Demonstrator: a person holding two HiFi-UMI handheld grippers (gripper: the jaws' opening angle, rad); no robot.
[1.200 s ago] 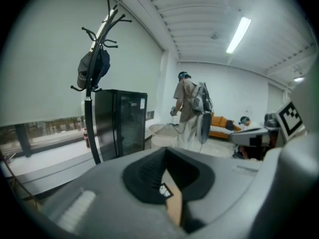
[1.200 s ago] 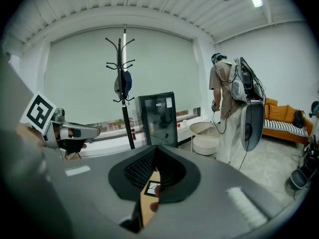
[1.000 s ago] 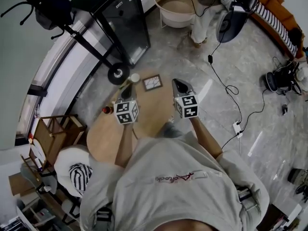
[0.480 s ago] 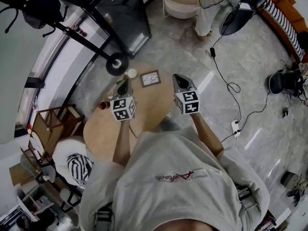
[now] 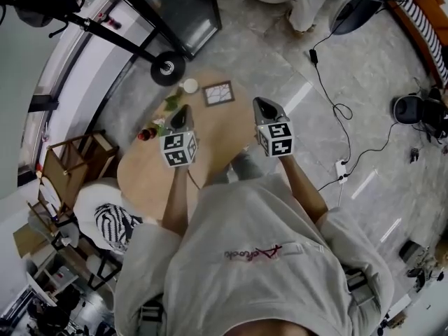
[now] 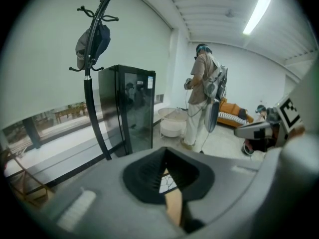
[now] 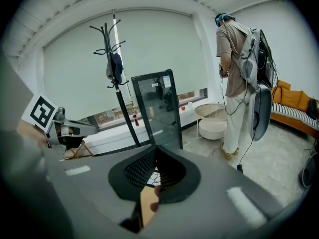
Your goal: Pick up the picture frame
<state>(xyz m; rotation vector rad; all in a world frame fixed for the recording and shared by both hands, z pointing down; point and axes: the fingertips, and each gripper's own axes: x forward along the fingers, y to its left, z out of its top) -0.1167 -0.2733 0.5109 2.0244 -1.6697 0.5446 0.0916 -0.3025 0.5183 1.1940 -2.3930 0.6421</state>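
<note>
The picture frame [image 5: 218, 93], a small dark-edged square with a white cracked pattern, lies flat on the far side of the round wooden table [image 5: 210, 142]. My left gripper [image 5: 181, 112] hovers over the table, short of the frame and to its left, jaws shut and empty. Off the table's right edge my right gripper [image 5: 261, 104] is also shut and empty, to the right of the frame. In the left gripper view a sliver of the frame [image 6: 168, 182] shows between the shut pads [image 6: 149, 176]. The right gripper view shows the frame [image 7: 155, 175] the same way.
A white cup [image 5: 190, 85], a green leafy thing [image 5: 171, 102] and a red object [image 5: 145, 134] sit on the table's left side. The coat rack base [image 5: 167, 68] and a black glass cabinet [image 5: 178, 12] stand beyond. A cable and power strip [image 5: 343, 168] lie on the floor at right.
Both grippers have sunk toward the table and edged forward, staying shut. The head view has tilted, so the table and frame sit higher in the picture.
</note>
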